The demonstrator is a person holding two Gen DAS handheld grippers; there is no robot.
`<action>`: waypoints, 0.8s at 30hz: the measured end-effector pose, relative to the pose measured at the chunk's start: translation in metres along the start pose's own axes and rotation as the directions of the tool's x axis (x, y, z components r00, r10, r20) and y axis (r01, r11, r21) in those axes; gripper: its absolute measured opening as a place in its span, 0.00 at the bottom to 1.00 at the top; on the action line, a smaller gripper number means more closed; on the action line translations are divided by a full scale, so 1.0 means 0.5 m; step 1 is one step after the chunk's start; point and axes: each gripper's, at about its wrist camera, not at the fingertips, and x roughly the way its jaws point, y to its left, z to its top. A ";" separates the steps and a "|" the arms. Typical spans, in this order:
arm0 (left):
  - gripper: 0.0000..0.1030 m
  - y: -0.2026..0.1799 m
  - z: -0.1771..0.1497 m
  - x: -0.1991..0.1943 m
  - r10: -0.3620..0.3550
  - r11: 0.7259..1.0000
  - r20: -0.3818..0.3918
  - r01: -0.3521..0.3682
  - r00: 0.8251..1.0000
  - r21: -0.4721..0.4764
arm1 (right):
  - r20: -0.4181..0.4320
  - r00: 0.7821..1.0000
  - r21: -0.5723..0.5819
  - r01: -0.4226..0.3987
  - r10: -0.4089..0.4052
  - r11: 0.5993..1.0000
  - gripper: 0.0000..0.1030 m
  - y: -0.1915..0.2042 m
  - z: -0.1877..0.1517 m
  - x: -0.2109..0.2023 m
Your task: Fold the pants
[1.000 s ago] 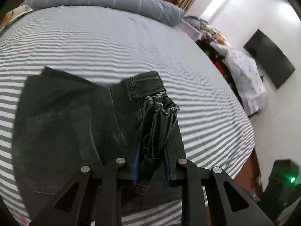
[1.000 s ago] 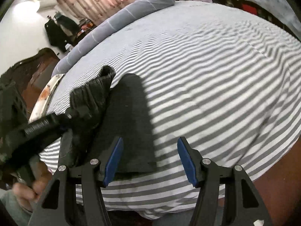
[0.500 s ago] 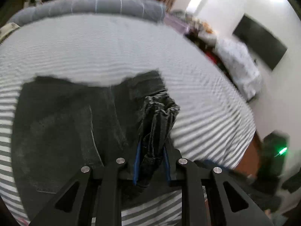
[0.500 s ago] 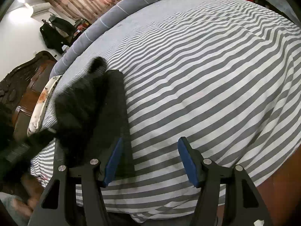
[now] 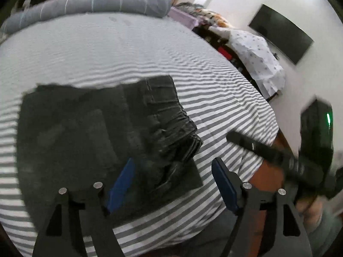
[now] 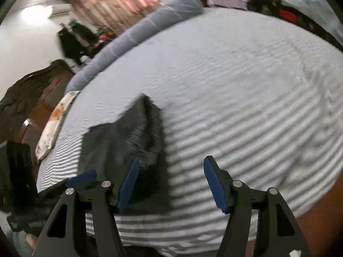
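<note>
Lying folded into a compact dark stack on the bed (image 5: 128,49), the pants (image 5: 90,132) look nearly done; both hand-held grippers, left (image 5: 173,177) and right (image 6: 171,177), are spread, gripping nothing; perhaps tidying remains.

The black denim pants (image 5: 90,132) lie folded into a flat, roughly square stack near the bed's front edge, with 1 bunched, crumpled end resting on its right side.
</note>
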 end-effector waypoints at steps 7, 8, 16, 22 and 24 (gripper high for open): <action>0.73 0.117 -0.027 -0.074 0.169 0.984 0.009 -0.169 0.986 -0.051 | -0.048 0.997 -0.153 0.054 -0.061 0.987 0.60 0.110 0.044 0.096; 0.73 0.151 -0.030 -0.084 0.193 0.976 0.008 -0.192 0.981 -0.101 | -0.063 0.996 -0.146 0.057 -0.066 0.988 0.60 0.107 0.042 0.110; 0.73 0.341 -0.062 -0.126 0.294 0.906 0.002 -0.278 0.956 -0.318 | -0.159 0.986 -0.049 0.050 -0.057 0.998 0.60 0.012 0.004 0.148; 0.73 0.423 -0.076 -0.097 0.098 0.899 -0.043 -0.107 0.994 -0.425 | -0.279 0.904 0.143 -0.294 0.323 0.945 0.62 -0.042 -0.001 0.180; 0.73 0.435 -0.076 -0.087 0.044 0.888 -0.033 -0.055 0.998 -0.458 | -0.290 0.885 0.169 -0.326 0.363 0.930 0.62 -0.053 -0.005 0.196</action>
